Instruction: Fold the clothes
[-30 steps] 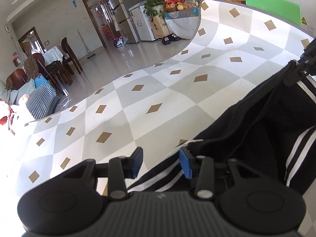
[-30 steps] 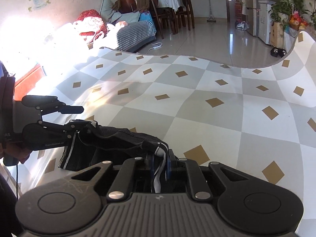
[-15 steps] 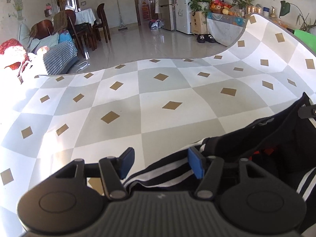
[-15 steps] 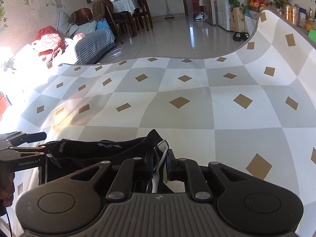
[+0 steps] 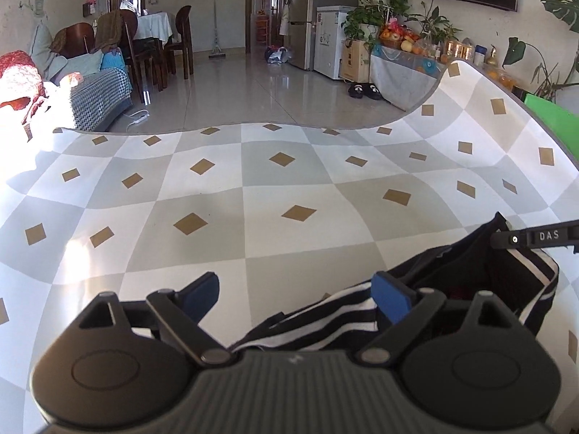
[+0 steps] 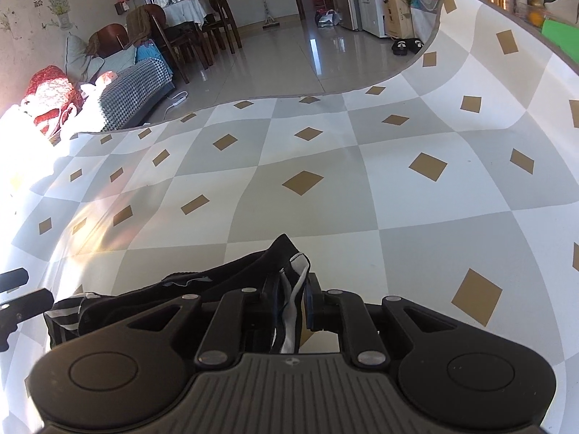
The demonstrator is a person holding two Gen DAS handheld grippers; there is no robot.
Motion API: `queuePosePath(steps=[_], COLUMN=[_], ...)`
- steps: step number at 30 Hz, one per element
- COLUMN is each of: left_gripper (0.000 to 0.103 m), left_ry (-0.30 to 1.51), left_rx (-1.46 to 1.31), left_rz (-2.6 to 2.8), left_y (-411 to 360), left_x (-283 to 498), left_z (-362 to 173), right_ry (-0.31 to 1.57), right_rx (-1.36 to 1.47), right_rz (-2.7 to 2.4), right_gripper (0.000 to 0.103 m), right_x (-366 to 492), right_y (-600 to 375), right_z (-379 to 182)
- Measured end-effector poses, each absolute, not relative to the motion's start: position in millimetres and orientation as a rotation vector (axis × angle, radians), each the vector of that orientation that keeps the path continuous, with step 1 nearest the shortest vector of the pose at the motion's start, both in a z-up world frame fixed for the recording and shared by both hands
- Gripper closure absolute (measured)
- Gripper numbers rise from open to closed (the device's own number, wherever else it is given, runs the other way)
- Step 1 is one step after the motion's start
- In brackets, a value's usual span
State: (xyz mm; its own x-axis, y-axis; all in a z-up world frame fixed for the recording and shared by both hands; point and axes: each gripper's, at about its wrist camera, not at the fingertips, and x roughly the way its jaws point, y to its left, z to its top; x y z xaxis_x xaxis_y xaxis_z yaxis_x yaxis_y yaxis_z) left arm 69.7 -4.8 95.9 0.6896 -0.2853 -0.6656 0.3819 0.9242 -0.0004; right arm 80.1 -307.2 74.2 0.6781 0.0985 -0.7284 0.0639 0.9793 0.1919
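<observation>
Striped garment [image 6: 289, 303] pinched in right jaws; left jaws gape beside it.

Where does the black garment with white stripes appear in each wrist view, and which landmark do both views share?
Left wrist view: black striped garment at lower right, beside the open left tool.
Right wrist view: garment at lower centre-left, clamped in the right tool.
Shared landmark: black slippers on the floor.

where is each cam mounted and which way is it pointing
Left wrist: sits on the left gripper, facing along its open fingers across the checkered table into the room; the right gripper's finger enters from the right.
Right wrist: sits on the right gripper, facing the same way, shut on the black striped garment; the left gripper's fingers show at the left edge.
Shared: table, garment, dining chairs, fridge.
</observation>
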Motion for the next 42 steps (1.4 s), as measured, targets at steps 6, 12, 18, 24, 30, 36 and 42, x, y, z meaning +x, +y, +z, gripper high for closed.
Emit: queuePosePath(steps=[6, 12, 18, 24, 30, 36, 42], left_gripper=[0.012, 0.01, 0.01, 0.023, 0.026, 0.026, 0.026], left_ry=[0.73, 0.735, 0.74, 0.773, 0.808, 0.87, 0.903], left_rx=[0.344, 0.484, 0.531, 0.44, 0.309, 0.114, 0.026], left_rz=[-0.438, -0.461, -0.422, -0.403, -0.305, -0.253, -0.214], left_y=[-16, -22, -29, -29, -19, -6, -1], left_x=[53, 48, 58, 71, 90, 108, 119], left_z=[78, 59, 42, 39, 37, 34, 26], right_ry=[0.846, 0.851, 0.846, 0.828, 0.825, 0.829, 0.922], right_rx=[0.208, 0.203, 0.217, 0.229, 0.203, 0.18, 0.289], right_rz=[0.021, 0.023, 0.034, 0.075, 0.136, 0.165, 0.169], right_gripper=[0.091, 0.091, 0.091, 0.081, 0.06, 0.054, 0.054], right_x=[86, 90, 92, 89, 80, 59, 46], right_y=[-307, -308, -310, -309, -301, -302, -322], right_z=[72, 71, 73, 80, 89, 99, 87])
